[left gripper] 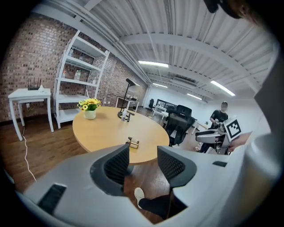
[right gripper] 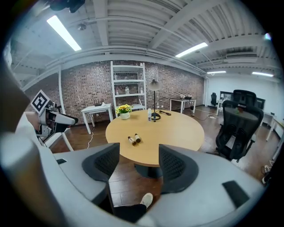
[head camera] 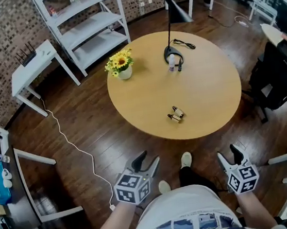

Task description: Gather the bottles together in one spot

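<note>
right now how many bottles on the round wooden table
3. Two small dark bottles lie side by side near the near edge; one pale upright bottle stands by the black lamp.

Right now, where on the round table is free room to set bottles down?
The table's right half is bare, from the lamp to the rim. The middle, between flower pot and two lying bottles, is free too. Crowded: beside the lamp, where the upright bottle stands.

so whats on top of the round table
A vase of yellow flowers, a black desk lamp, one upright white bottle by the lamp's base, and two small bottles lying near the front edge. The tabletop behind the flowers is covered.
</note>
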A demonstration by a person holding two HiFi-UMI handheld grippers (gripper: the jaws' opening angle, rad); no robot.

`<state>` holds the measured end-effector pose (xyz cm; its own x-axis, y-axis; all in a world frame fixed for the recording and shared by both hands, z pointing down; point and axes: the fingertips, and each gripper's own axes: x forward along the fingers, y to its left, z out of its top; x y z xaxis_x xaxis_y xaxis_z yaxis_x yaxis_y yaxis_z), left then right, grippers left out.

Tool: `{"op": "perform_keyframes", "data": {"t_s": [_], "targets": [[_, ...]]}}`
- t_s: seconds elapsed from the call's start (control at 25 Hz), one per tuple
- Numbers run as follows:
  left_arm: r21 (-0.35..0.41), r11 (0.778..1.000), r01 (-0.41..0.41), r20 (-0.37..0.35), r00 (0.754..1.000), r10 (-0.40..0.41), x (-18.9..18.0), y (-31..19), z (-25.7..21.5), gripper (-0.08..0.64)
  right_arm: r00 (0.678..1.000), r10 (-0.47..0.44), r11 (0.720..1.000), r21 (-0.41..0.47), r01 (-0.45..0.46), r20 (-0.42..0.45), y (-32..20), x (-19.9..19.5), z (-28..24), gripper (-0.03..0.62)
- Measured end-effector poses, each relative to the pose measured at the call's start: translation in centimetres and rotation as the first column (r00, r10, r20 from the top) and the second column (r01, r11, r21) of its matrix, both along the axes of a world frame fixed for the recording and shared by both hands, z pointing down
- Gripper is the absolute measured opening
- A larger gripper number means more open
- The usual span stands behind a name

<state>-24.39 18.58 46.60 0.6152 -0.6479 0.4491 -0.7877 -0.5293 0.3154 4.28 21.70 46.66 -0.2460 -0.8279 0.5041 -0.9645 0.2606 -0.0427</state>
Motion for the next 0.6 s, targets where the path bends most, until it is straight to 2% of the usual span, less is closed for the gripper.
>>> {"op": "perform_keyframes", "data": {"t_s": [0.08,0.28,0.36,0.6], "targets": [[-0.013,1.0,0.009,-0.015,1.0,-0.01,0.0,-0.2,0.3,0.187,1.0,-0.027,1.0,-0.006,0.027,-0.011,-0.6,-0.3,0.5,0.299],[-0.027,0.999,0.036,0.005,0.999,-0.035,-0.5,-0.8,1.1,0.189,0.993,-0.107,0.994,-0.038,0.105,-0.04,-3.7,-1.8,2.7,0.294],[-0.042,0.998,0.052,0.001,0.999,-0.052,-0.8,-1.1,1.4,0.189,0.99,-0.134,0.99,-0.054,0.132,-0.04,-5.8,-2.3,3.9,0.259],[-0.094,0.987,0.131,0.005,0.991,-0.131,-1.7,-2.9,2.4,0.189,0.971,-0.241,0.964,-0.118,0.239,-0.005,-14.2,-5.3,7.7,0.236]]}}
